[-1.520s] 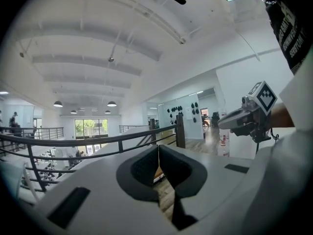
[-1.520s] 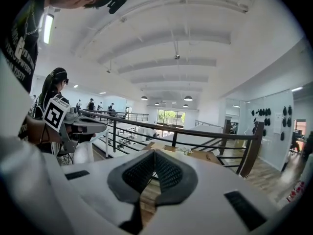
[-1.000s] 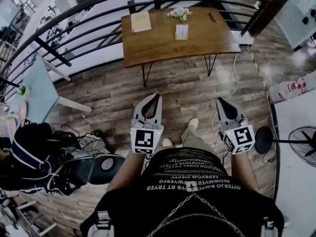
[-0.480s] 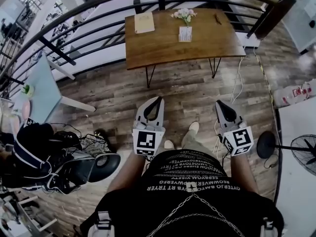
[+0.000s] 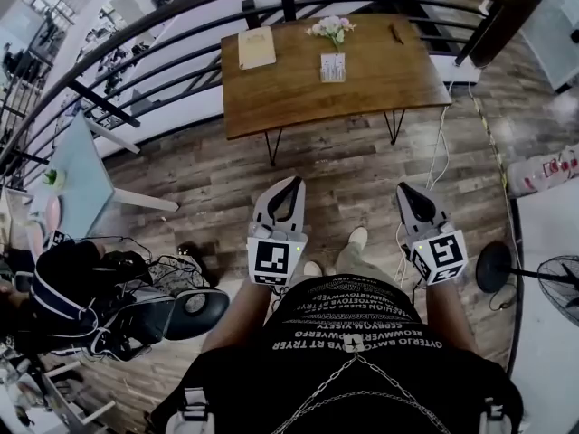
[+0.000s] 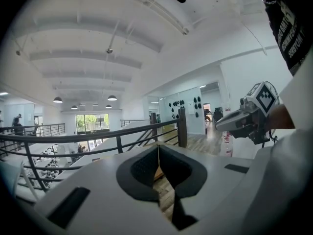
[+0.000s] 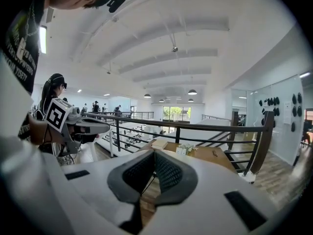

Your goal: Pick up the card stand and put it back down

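Left white gripper (image 5: 294, 183) and right white gripper (image 5: 403, 190) hover with jaws pressed together, empty, well apart from the white card stand (image 5: 333, 65) (beside pale flowers (image 5: 330, 28)) on the brown wooden table (image 5: 289, 93).

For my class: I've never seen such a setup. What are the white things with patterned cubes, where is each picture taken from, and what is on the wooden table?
There is no robot. A person holds the left hand-held gripper and the right hand-held gripper; the cubes are parts of them. The head view comes from a camera on the person's head, looking down. The two gripper views come from cameras riding on each one, looking along its jaws. Both pairs of jaws are shut and hold nothing. Ahead, apart from them, stands the table. On it are a card stand, flowers beyond it, a booklet and a small dark thing that I cannot identify.
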